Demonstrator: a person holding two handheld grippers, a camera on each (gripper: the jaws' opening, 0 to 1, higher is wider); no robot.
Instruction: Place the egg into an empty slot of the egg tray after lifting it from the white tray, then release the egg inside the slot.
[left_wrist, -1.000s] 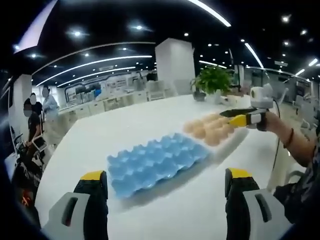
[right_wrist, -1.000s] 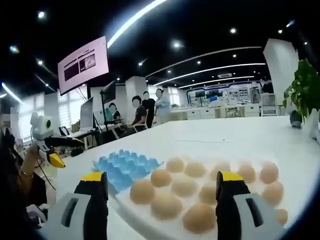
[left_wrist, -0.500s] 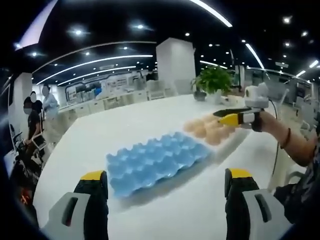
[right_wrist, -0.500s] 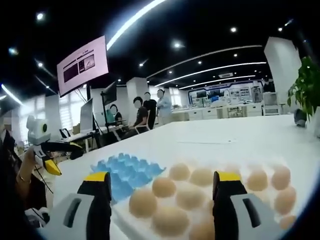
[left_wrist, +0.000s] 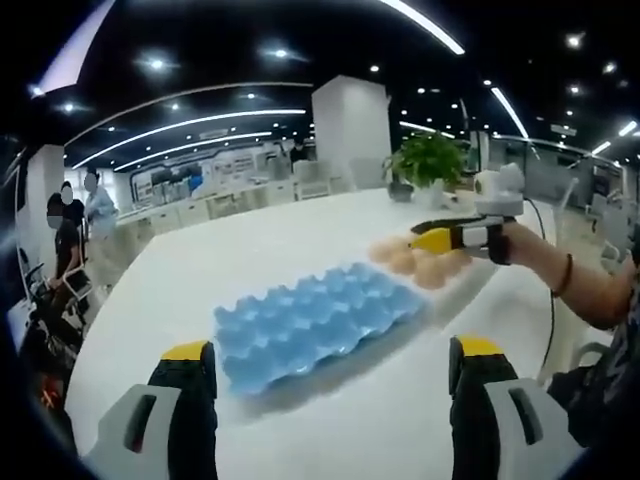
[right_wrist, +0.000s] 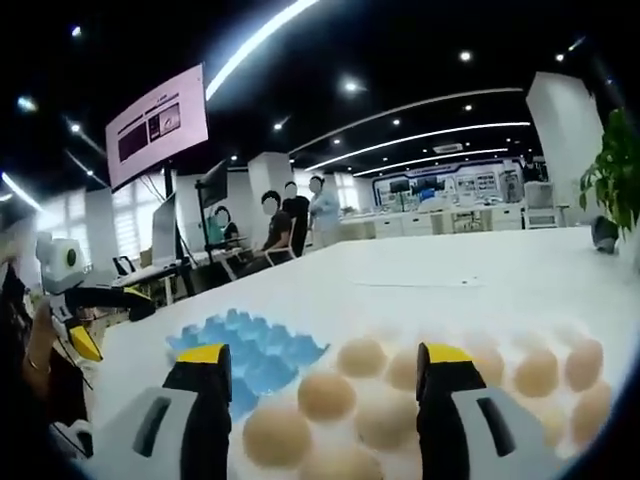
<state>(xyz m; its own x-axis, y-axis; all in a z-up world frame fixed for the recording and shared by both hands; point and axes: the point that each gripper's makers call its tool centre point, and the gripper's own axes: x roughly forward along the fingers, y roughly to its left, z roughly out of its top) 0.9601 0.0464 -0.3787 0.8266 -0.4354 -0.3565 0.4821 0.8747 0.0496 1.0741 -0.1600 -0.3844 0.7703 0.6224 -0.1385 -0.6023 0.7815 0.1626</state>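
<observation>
Step in hand: approach to the pick, nothing lifted yet.

Left to right in the left gripper view: my left gripper (left_wrist: 320, 370) sits low over the white table (left_wrist: 200, 280), jaws spread wide, nothing between them. Blue egg tray (left_wrist: 315, 320) lies dead ahead, every slot I can see is empty. Just past its far right end is the white tray (left_wrist: 470, 278) with the eggs (left_wrist: 415, 262). Right gripper (left_wrist: 432, 232) hovers over those eggs, held level by the person's hand (left_wrist: 500, 240), forearm coming in from the right edge. Its yellow-tipped jaws point left across the egg pile and look parted, with no egg in them.

Right gripper view, left to right: left gripper (right_wrist: 85, 320) at the far left edge, then the egg tray (right_wrist: 250, 350), then the eggs (right_wrist: 330, 395) close under my right gripper (right_wrist: 318, 375). Jaws are released and wide, straddling open air above the front rows. One egg sits roughly between the jaw tips, but I can't tell the clearance.

Next move, my call: drop the right gripper onto one near egg, centre it between the pads, close gently, lift straight up, then carry left to a blue slot. Left gripper looks idle; no need for it.
</observation>
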